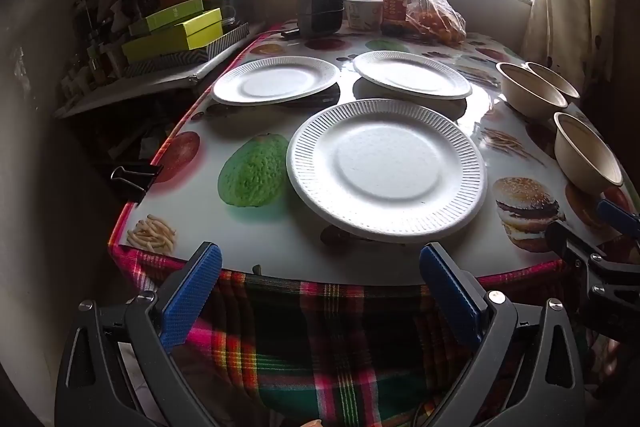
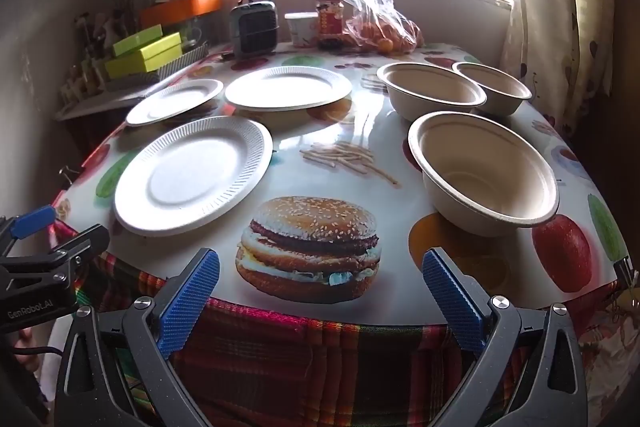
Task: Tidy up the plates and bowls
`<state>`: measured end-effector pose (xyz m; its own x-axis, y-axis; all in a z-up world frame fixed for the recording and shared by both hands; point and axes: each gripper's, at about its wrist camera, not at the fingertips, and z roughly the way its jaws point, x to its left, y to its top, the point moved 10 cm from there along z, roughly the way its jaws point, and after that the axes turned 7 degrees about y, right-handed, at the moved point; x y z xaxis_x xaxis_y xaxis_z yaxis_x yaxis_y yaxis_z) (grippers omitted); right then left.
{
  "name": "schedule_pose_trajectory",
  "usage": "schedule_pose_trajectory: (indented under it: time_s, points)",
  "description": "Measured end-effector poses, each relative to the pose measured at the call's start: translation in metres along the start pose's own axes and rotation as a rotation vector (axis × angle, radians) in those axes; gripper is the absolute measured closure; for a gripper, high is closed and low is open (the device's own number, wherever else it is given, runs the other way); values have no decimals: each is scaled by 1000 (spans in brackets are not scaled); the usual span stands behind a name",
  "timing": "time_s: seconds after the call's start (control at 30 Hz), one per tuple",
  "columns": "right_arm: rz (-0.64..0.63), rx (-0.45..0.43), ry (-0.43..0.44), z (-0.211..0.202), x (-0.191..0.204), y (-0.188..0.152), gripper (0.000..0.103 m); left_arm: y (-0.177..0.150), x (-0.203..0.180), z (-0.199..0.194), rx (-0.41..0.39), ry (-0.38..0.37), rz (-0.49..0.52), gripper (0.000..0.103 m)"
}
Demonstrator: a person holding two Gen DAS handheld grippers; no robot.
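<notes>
Nothing gathered yet: both grippers, left gripper and right gripper, hang wide open and empty at the table's near edge, three white ridged paper plates and three beige paper bowls spread apart, so stacking probably starts with the nearest plate.

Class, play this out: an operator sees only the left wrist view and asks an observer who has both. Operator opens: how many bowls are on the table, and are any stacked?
Observer: Three bowls, none stacked; the nearest bowl stands alone, empty.
Operator: Do the two far ones touch?
Observer: The far left bowl overlaps the far right bowl in view; contact is unclear.
Operator: Right gripper?
Observer: The right gripper is open, empty, at the table edge.
</notes>
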<state>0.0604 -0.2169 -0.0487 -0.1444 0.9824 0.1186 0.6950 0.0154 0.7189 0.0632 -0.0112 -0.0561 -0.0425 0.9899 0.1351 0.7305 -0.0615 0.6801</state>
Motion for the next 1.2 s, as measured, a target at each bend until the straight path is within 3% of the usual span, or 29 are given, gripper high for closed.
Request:
schedule_pose_trajectory:
  time_s: [0.47, 1.2]
  points:
    - [1, -25, 2, -4, 2, 4, 0, 2, -7, -1, -15, -42, -9, 3]
    - [48, -47, -28, -14, -9, 2, 0, 3, -5, -5, -28, -41, -18, 3]
